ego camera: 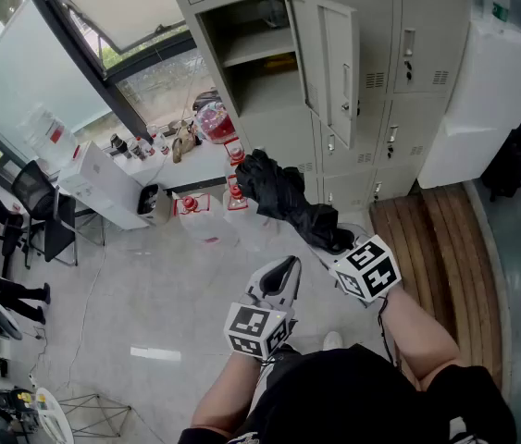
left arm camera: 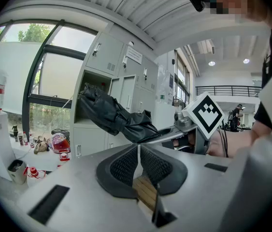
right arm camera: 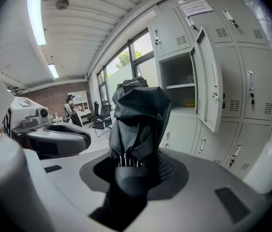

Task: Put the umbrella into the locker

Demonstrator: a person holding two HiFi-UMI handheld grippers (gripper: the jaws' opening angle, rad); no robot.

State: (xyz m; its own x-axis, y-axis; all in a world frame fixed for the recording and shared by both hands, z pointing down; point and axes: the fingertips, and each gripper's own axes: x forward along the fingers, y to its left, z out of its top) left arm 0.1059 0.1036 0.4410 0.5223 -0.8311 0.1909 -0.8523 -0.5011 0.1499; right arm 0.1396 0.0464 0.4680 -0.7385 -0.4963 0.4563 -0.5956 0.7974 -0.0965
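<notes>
Pinching the folded black umbrella [ego camera: 283, 197] by its near end in the right tool [ego camera: 334, 248], mid-frame, below the open locker compartment [ego camera: 258, 58] at upper middle. Holding the left tool [ego camera: 283, 268] pressed together, empty. Best raised tip-first, steering left of the door [ego camera: 329, 54].

Below me the pale floor [ego camera: 149, 294] carries red-capped clear jugs [ego camera: 191, 205] at centre, black office chairs [ego camera: 43, 213] at far left and a wooden slatted platform [ego camera: 445, 239] at right. The white table [ego camera: 200, 167], upper middle, holds a red container [ego camera: 214, 121] and small bottles [ego camera: 140, 146]. In the open locker [ego camera: 253, 24], a yellowish thing [ego camera: 279, 64] lies below the shelf [ego camera: 255, 52].
</notes>
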